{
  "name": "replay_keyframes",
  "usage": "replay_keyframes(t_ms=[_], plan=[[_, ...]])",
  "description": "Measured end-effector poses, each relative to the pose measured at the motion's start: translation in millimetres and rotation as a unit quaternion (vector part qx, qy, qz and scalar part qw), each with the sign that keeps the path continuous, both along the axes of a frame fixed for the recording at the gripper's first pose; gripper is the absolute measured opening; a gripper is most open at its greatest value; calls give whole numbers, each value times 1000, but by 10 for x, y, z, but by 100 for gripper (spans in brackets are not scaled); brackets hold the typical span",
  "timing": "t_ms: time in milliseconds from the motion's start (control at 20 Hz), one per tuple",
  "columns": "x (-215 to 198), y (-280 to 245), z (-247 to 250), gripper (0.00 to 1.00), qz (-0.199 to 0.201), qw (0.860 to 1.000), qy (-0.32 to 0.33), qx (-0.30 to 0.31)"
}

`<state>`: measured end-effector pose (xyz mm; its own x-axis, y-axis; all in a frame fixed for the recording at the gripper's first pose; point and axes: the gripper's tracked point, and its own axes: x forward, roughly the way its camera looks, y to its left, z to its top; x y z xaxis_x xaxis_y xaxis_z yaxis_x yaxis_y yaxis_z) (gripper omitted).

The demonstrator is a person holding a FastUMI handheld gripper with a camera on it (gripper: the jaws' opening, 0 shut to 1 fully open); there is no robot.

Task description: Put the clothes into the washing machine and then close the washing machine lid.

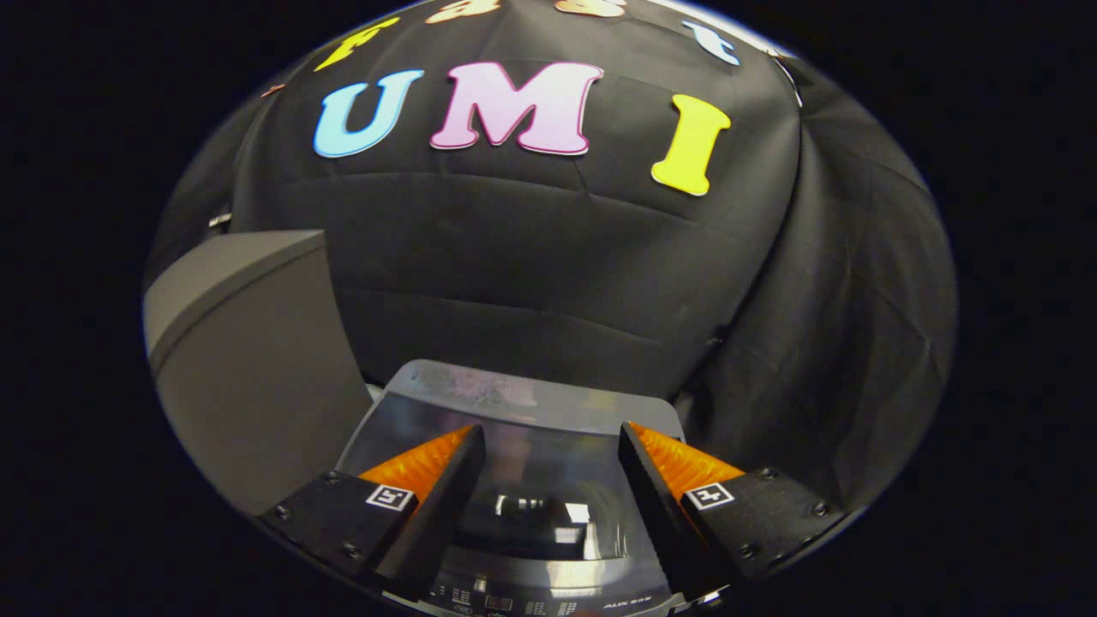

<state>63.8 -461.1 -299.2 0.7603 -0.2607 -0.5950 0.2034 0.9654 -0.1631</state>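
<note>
I see the washing machine lid lying flat, so closing looks done; gripper fingers apart over it, holding nothing; clothes presumably inside

The washing machine shows just its top, body cut off below, and the glossy lid throws reflections that mask the drum. That grey box beside it runs out of sight. Control panel markings are too tiny to read.
</note>
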Motion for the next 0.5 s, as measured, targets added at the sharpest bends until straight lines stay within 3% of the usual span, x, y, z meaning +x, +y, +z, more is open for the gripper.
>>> replay_keyframes(t_ms=[250,500], plan=[[-199,208,-79,99,9,1000,17,20],[-94,372,424,99,-24,997,-38,55]])
